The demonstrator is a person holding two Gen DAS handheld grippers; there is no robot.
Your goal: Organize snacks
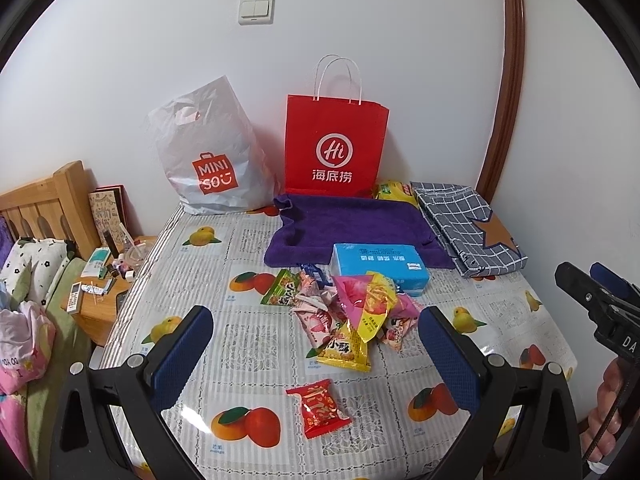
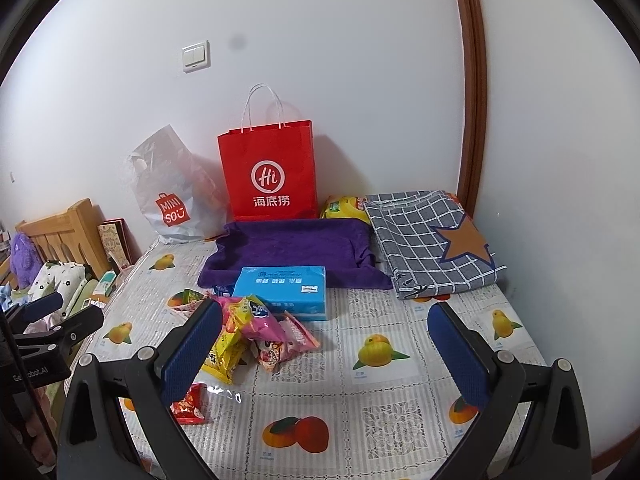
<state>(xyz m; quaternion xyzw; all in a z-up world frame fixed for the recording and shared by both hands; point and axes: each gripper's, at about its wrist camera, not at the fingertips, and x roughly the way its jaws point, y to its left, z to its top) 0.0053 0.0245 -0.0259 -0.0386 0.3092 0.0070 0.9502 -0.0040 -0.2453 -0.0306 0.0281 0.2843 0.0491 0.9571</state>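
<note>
A loose pile of snack packets [image 1: 348, 312] lies in the middle of the fruit-print table [image 1: 256, 360]; it also shows in the right wrist view [image 2: 256, 332]. A red packet [image 1: 320, 408] lies apart, nearer me, and shows in the right wrist view [image 2: 190, 404] too. A red paper bag [image 1: 334, 148] stands open at the wall. My left gripper [image 1: 316, 344] is open and empty, above the table in front of the pile. My right gripper [image 2: 326, 340] is open and empty, to the right of the pile.
A white Miniso plastic bag [image 1: 212, 160] stands left of the red bag. A purple towel [image 1: 352, 228], a blue tissue pack [image 1: 380, 266], a folded checked cloth [image 1: 468, 224] and a yellow packet [image 1: 394, 192] lie at the back. A bed and cluttered nightstand [image 1: 104, 284] are left.
</note>
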